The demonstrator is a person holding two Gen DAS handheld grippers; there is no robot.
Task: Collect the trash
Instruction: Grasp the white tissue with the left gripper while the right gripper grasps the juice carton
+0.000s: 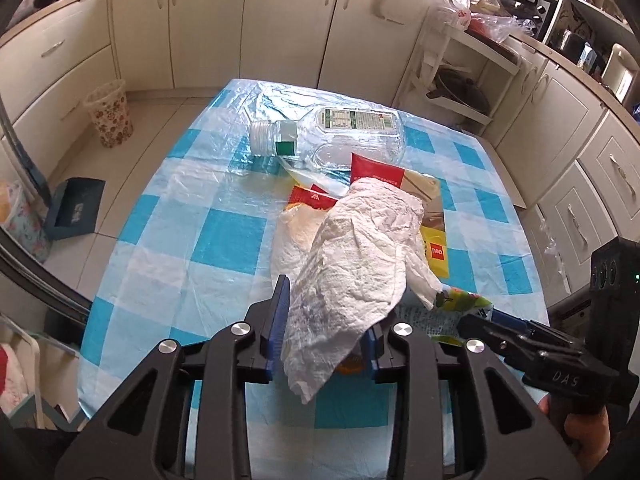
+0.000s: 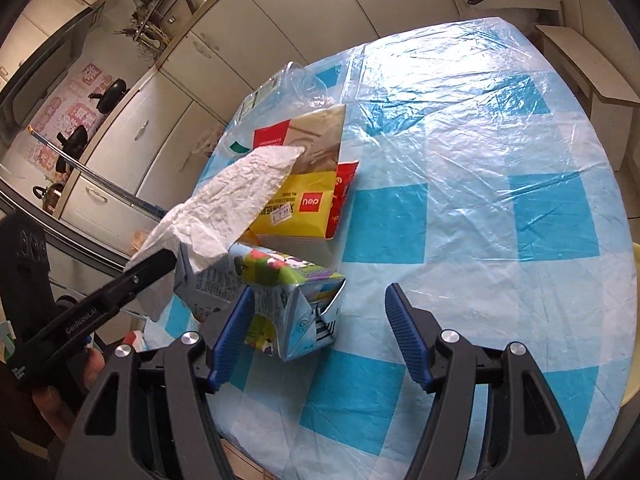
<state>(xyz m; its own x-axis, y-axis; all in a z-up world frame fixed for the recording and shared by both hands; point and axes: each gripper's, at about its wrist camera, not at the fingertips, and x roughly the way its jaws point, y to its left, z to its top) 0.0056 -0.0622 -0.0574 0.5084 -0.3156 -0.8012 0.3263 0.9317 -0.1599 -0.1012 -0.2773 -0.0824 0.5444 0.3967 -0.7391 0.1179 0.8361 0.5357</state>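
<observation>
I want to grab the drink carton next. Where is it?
The drink carton lies on the table's near edge, beside the open right gripper's left finger, before the yellow packet.

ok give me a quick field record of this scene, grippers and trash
left gripper: shut on tissue
right gripper: open, carton between its fingers, not gripped
carton: on the table, near edge
bottle: clear, capless, on its side
yellow pack: flat on the table beyond carton
bin: on the floor left of the table
</observation>
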